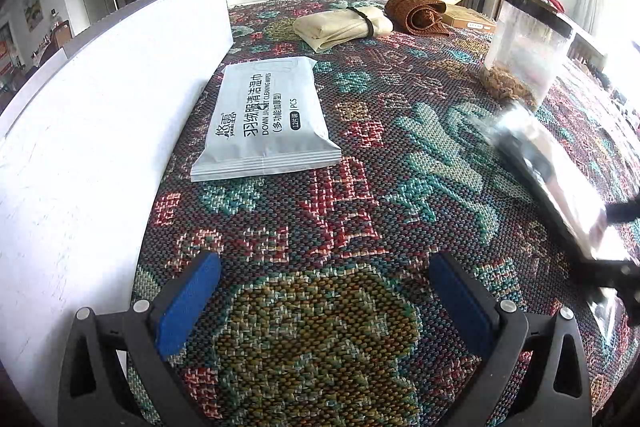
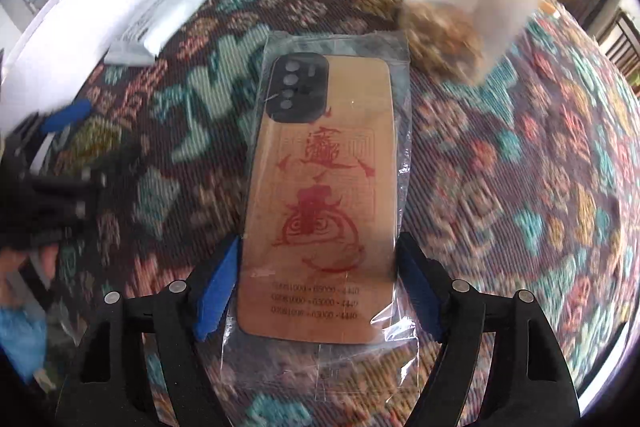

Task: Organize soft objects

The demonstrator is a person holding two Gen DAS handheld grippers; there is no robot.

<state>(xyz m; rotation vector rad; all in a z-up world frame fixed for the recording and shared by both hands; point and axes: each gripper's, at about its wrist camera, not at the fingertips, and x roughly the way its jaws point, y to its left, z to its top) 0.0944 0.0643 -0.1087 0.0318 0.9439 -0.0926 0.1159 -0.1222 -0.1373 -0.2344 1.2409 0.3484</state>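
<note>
Right gripper (image 2: 316, 283) grips bagged phone case (image 2: 324, 187) across its width, long axis pointing straight ahead, above the table (image 2: 520, 187). Left gripper (image 1: 324, 303) wide open, empty; wipes pack (image 1: 268, 119) lies ahead-left, nearer left gripper.

A tabletop (image 1: 360, 187) covered in a patterned woven cloth filled the frame. At centre left a white wipes pack (image 1: 266, 119) lay flat beside an upright white board (image 1: 120, 87). At upper centre lay a strapped cream fabric bundle (image 1: 344, 27), with a rolled brown woven mat (image 1: 416, 11) just to its right. At upper right stood a clear jar (image 1: 524, 47).
</note>
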